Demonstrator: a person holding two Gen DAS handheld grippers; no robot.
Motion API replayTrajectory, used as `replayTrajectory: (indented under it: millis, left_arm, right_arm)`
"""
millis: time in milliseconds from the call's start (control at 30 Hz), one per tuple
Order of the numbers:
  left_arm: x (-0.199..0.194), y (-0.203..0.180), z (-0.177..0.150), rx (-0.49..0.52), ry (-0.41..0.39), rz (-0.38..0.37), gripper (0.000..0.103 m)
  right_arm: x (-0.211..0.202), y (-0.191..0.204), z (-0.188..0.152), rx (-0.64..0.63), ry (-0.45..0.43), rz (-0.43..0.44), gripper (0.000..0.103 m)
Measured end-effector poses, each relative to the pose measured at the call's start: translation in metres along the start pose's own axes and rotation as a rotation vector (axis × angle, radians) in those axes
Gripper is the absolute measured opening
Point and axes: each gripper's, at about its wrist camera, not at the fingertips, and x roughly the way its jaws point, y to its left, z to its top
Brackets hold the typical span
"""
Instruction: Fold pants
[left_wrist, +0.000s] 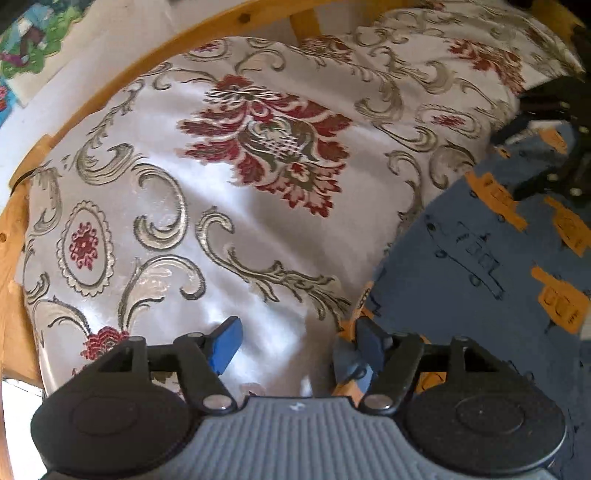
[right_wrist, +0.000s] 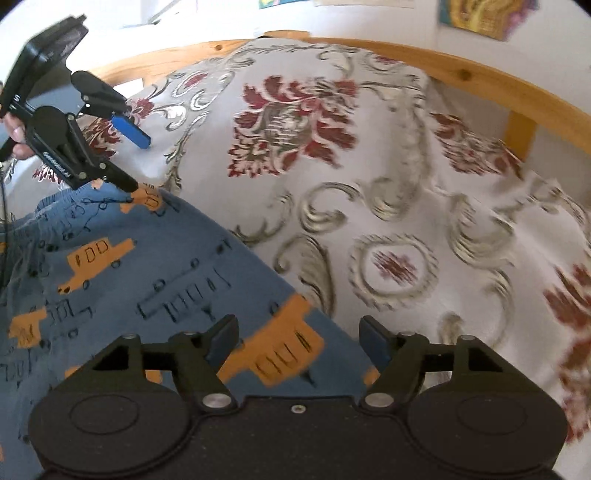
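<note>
Here I have both claws over a bed. My left claw (left_wrist: 295, 343) is released, its blue-padded fingers (left_wrist: 225, 343) spread wide with nothing between them. Directly ahead of it and off to its left lies the bedspread (left_wrist: 221, 221), pale and shiny with red flowers and grey-gold scrolls. The pants (left_wrist: 461, 277) sit to the right of this claw: blue cloth printed with orange trucks and dark outlined vehicles. Their edge runs just under the right-hand finger, and I cannot tell whether that pad touches the cloth. Further ahead and right, a dark, blurred piece of the other tool hangs over the pants.

My right claw (right_wrist: 299, 341) is released as well, its fingers apart and empty. The pants (right_wrist: 147, 277) spread out under it and away to its left, with the gathered waistband at the far left. An orange truck print shows in the gap between the fingers. To the right of this claw and ahead of it is only bedspread (right_wrist: 424, 221). Up and to the left I see the left claw (right_wrist: 142, 162) from the side, held in a hand (right_wrist: 16, 140), with one blue pad raised over the bedspread and the lower finger at the far edge of the pants. A wooden bed frame (right_wrist: 480, 81) curves around behind the bedding.
</note>
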Motion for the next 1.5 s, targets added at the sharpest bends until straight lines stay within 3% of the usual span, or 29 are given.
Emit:
replayTrajectory:
  millis: [200, 300, 433, 533, 667, 833, 1100, 1300, 1500]
  left_arm:
    - [0.002, -0.009, 0.002, 0.064, 0.029, -0.007, 0.069]
    - [0.007, -0.014, 0.007, 0.098, 0.056, 0.004, 0.051]
    - [0.015, -0.017, 0.011, 0.100, 0.086, -0.004, 0.017]
    - [0.015, -0.018, 0.012, 0.072, 0.092, -0.019, 0.003]
    - [0.007, -0.024, 0.010, 0.081, 0.073, 0.009, 0.002]
    - [-0.006, -0.024, 0.007, 0.021, 0.034, 0.040, 0.001]
    - [-0.047, -0.033, -0.009, -0.019, -0.094, 0.076, 0.001]
    - [-0.093, -0.055, -0.044, -0.007, -0.251, 0.099, 0.001]
    - [-0.138, -0.092, -0.096, 0.017, -0.376, 0.135, 0.001]
  right_arm:
    - [0.030, -0.001, 0.012, -0.031, 0.091, -0.049, 0.074]
    - [0.031, -0.006, 0.005, -0.045, 0.138, -0.057, 0.064]
    - [0.026, -0.020, 0.001, 0.012, 0.160, -0.063, 0.043]
    - [0.020, -0.020, 0.000, 0.019, 0.166, -0.064, 0.012]
    - [0.007, -0.014, -0.001, 0.012, 0.144, -0.076, 0.003]
    - [-0.022, 0.001, -0.002, -0.011, 0.082, -0.116, 0.002]
    - [-0.084, 0.048, -0.014, -0.043, -0.016, -0.204, 0.002]
    - [-0.140, 0.115, -0.039, -0.118, -0.087, -0.291, 0.002]
    - [-0.180, 0.195, -0.078, -0.214, -0.087, -0.383, 0.000]
